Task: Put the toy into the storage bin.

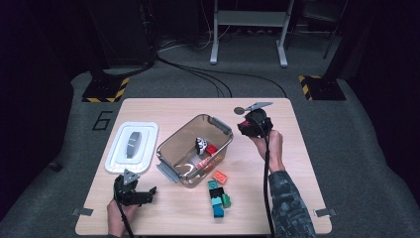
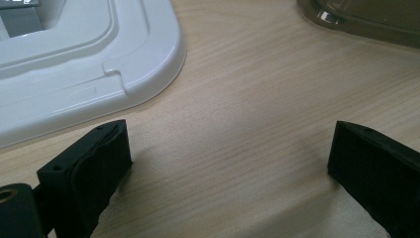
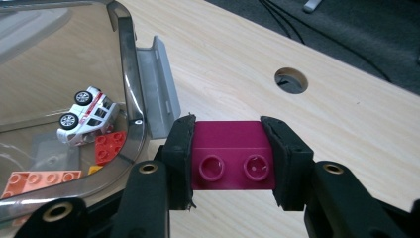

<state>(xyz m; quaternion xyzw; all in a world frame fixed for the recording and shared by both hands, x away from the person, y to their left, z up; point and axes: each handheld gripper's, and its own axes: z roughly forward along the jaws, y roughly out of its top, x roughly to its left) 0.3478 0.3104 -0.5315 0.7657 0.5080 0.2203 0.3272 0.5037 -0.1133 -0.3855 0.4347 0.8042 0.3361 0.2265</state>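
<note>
1. The right tongs (image 3: 227,163) clamp a magenta brick (image 3: 231,154) by its two ends; its jaws are drawn in to the brick's width.
2. The brick is a short block of glossy plastic, two round studs facing the camera.
3. It hangs above the bench (image 1: 292,148) towards the far right corner, just beside the clear bin (image 1: 171,144).
4. The left tongs (image 2: 228,163) gape wide, empty, by the near left corner, close to the white lid (image 2: 89,69).

A light wooden bench (image 1: 277,198) carries a white lid (image 1: 131,147) at left, a clear tub (image 1: 171,144) mid-bench, and a cluster of bricks (image 1: 218,193) just in front of the tub.
</note>
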